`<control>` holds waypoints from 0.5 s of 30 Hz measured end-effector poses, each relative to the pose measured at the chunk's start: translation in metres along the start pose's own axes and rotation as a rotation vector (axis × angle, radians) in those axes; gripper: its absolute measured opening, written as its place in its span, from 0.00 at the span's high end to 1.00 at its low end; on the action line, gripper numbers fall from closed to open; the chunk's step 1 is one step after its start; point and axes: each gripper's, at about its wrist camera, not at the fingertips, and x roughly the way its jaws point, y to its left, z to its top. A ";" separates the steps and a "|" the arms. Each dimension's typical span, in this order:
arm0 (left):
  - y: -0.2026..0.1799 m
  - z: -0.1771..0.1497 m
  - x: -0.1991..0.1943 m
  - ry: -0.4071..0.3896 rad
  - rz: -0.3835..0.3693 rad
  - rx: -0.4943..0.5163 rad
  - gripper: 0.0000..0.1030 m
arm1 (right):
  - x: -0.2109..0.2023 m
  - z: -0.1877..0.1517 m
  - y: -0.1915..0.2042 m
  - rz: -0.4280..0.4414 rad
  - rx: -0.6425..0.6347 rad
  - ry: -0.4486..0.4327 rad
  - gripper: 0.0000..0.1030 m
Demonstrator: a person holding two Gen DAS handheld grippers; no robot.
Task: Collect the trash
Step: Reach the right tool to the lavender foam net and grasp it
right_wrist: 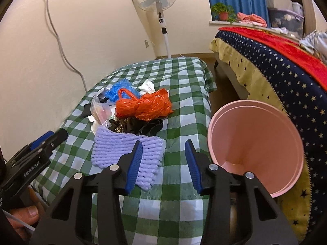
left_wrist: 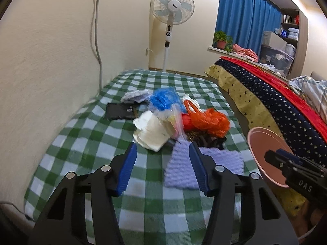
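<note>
A heap of trash lies on the green checked cloth: a purple foam net nearest me, an orange plastic bag, a blue plastic bag, white paper, a clear bag and a black packet. My left gripper hovers open just short of the foam net, nothing between its pads. My right gripper is open too, over the cloth beside the net. A pink bin leans at the right, mouth toward me.
A bed with a starred blue and red cover stands right of the bin. A standing fan and a cable on the wall are behind the table. A person's hand holds the left gripper.
</note>
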 end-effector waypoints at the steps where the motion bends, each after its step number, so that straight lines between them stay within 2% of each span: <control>1: -0.001 0.002 0.002 -0.006 0.000 0.004 0.51 | 0.004 0.001 -0.001 0.005 0.006 0.006 0.57; 5: -0.004 0.012 0.017 -0.015 -0.009 0.018 0.53 | 0.017 0.002 -0.001 0.024 0.021 0.031 0.57; 15: -0.007 0.019 0.060 0.028 -0.021 0.013 0.53 | 0.056 -0.005 -0.004 0.068 0.050 0.112 0.57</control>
